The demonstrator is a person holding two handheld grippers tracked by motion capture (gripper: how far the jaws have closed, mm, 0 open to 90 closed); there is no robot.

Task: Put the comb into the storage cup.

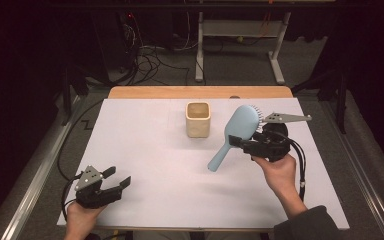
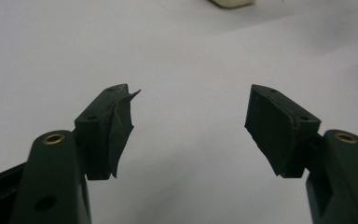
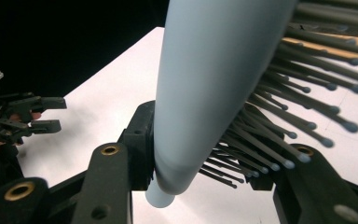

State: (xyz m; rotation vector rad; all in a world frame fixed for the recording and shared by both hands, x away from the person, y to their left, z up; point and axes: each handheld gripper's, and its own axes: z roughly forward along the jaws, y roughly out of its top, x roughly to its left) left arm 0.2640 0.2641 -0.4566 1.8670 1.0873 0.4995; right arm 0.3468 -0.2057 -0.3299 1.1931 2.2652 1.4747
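Showing one hairbrush (image 1: 236,131), one cup (image 1: 198,119), two grippers, right one (image 1: 236,141) gripping.

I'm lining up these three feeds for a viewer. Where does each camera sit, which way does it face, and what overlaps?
High view: above the person's side, looking forward and down on the white table; both forearms, hands and claws show.
Left gripper view: rides the left claw, looking along its open jaws over bare table toward the cup.
Right gripper view: rides the right claw, looking along jaws shut on the blue hairbrush.
Shared: hairbrush, in the high and right gripper views; the cup, in the high and left gripper views.
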